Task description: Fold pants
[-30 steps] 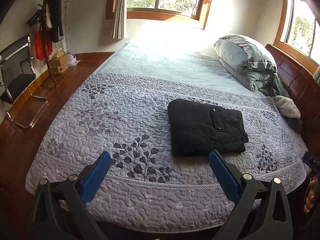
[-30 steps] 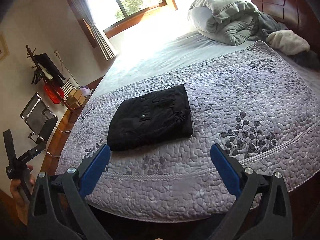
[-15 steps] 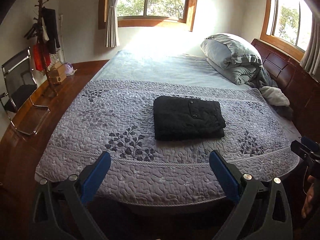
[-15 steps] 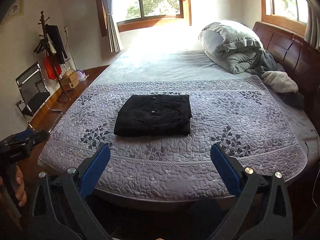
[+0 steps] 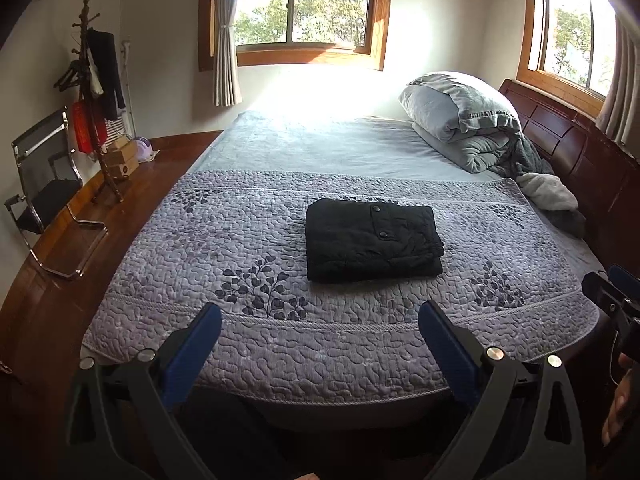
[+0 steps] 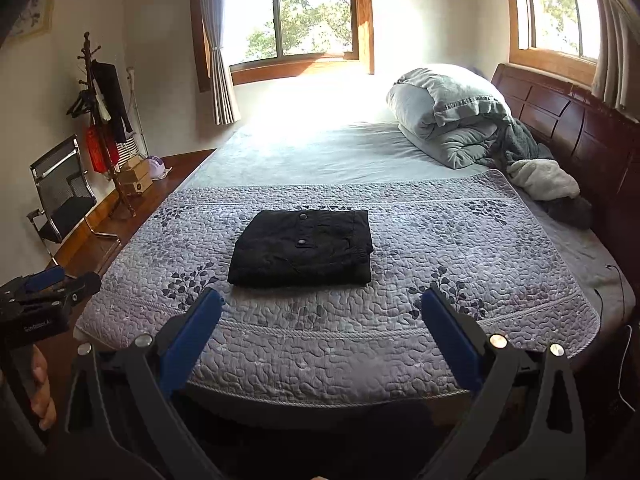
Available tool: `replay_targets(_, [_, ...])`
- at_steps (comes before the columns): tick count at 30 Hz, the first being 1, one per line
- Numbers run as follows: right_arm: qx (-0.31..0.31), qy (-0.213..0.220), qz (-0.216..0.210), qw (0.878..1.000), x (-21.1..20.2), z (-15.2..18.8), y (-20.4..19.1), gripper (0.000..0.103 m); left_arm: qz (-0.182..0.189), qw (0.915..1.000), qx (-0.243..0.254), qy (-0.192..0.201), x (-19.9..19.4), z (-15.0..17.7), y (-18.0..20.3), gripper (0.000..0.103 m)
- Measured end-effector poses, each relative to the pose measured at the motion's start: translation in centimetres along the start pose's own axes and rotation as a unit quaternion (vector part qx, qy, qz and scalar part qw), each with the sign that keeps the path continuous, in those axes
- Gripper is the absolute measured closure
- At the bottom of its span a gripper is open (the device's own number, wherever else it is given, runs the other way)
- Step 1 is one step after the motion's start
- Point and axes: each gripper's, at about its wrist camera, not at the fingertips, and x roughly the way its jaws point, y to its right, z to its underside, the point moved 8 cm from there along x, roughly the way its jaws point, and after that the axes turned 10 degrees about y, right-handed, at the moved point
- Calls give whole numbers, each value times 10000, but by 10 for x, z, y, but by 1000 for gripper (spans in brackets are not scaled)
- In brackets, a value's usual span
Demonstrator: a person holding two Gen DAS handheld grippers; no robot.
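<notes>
Pants point(image 5: 372, 246) are lying folded at quilt point(image 5: 240, 344) center, 12 o'clock from both tongs. Left gripper point(image 5: 320, 330) and right gripper point(image 6: 322, 316) are gaping wide, empty, off the bed. Risk: any re-grab is likely undoing the stacked layers.

Not much to read here. One bit of lettering shows: small pale print on the black body of my left gripper point(image 6: 44, 284), seen from the right wrist camera, low and far to the left of my right gripper point(image 6: 320, 312). It looks like "GenRobot", perhaps followed by more letters, but the print is tiny and I can't vouch for every character. A framed picture point(image 6: 34, 10) hangs on the wall up and to the left; whatever is on it is too blurred to read. The red hanging item point(image 5: 82, 128) on the coat stand carries no legible marks.
</notes>
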Motion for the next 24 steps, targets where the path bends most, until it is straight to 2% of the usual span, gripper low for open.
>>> replay_targets(7, [-86,-36,-28,10000,4,1,-4,3,24,9998,-87,-153,3,7,0,4])
replay_targets(13, [-40,-40,-56,10000,6,2,-6,3,-261,9996,-48,1,-1,0,-7,4])
replay_targets(17, [-62,-12,-94,9999,7,0,-10,3,-140,9998,-126,12,-2,-3,-6,4])
replay_targets(24, [-80,-54,-111,9999,11,4,-10,3,-246,9996,-113,20,0,-5,-6,4])
